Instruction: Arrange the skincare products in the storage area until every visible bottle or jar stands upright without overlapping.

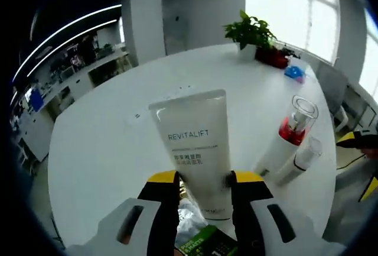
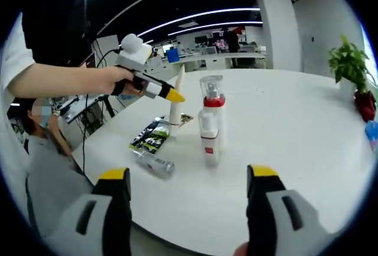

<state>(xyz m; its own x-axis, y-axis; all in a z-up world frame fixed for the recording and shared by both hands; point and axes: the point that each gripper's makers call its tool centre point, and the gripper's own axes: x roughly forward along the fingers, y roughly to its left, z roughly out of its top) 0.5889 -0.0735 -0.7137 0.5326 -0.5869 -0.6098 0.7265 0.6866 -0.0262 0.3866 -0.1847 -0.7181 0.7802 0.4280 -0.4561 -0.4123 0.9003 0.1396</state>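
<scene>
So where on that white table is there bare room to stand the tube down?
Wide bare table lies right of the pump bottle, out towards the potted plant. It is crowded left of the bottle: the green sachet, a small lying bottle, and the left gripper shut on the tube.

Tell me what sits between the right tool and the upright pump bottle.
Only bare white table, seen in the right gripper view: the open right tool faces the pump bottle with nothing between.
</scene>
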